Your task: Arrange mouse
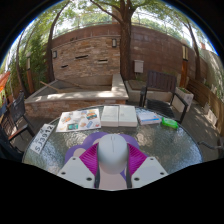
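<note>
A light grey computer mouse (112,155) sits between my gripper's two fingers, its scroll wheel pointing away from me. My gripper (112,160) is shut on the mouse: the magenta pads (89,158) press against both of its sides. The mouse is held above a round glass table (60,152). The underside of the mouse and the table directly beneath it are hidden.
On the table beyond the fingers lie an open magazine (78,120), a stack of white books (120,116), a smaller book (148,117), a green object (170,123) and a white keyboard-like item (42,138). Patio chairs (160,92), a brick wall and a tree stand behind.
</note>
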{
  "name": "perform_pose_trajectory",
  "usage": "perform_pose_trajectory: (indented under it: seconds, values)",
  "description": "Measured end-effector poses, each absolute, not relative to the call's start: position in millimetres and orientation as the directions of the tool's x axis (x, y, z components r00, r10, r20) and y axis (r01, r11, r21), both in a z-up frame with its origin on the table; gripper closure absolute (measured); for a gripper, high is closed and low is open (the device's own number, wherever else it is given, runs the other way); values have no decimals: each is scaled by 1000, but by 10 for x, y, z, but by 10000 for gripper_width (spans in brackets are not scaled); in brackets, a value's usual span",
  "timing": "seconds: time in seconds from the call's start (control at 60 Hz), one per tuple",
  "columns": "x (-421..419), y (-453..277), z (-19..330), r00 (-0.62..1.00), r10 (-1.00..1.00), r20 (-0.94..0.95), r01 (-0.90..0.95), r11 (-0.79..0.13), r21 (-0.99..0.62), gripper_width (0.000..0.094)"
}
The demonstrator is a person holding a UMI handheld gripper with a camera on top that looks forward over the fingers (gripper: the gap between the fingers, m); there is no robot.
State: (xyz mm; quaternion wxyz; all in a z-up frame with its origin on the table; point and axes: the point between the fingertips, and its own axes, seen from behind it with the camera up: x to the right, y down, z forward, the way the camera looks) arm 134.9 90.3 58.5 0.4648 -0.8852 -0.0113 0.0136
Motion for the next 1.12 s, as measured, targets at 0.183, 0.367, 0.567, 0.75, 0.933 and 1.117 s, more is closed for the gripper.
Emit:
perform_pose_trajectory:
  seconds: [0.183,0.367,0.567,0.75,0.933,1.117]
  values:
    - [1236,829,-156,998,65,-20,29,-675,-737,450]
    - [1238,588,357,998,60,-12,30,-653,-757,121]
    - [1176,-286,1269,998,37,59,69,-631,-772,87]
    - [1030,-1104,1692,998,3,67,54,-628,-776,88]
    - [1015,-1625,1819,997,-37,66,27,-638,-770,77]
    - [1100,-1750,1855,993,-52,103,47,-632,-774,78]
